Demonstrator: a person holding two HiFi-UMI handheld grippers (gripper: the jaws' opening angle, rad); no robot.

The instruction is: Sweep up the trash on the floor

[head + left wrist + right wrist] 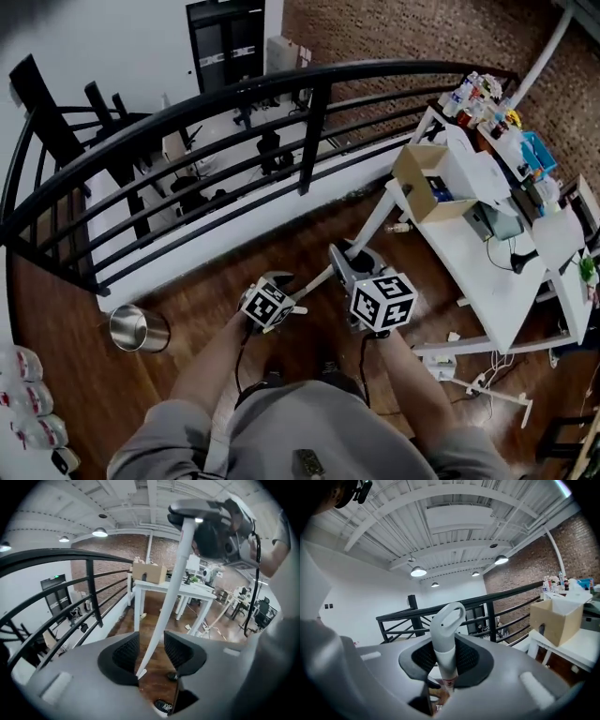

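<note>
Head view was dim & low-contrast, w/ dark vignetting at the corners, strong fisheye bending the railing (187, 112), and a bright glint off the metal bin (139, 328). Both gripper views were brighter, lit from overhead by ceiling lamps (100, 532) that blew out to white spots, w/ round black borders & heavy barrel distortion toward the edges. Close-up stuff ran soft: the white handle (443, 637) was a bit out of focus near the lens, bkgd sharper.

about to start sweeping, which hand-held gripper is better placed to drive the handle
Right, likely: the right hand-held gripper is clamped on the handle below its loop; the left hand-held gripper has its jaws apart around the thin pole.
</note>
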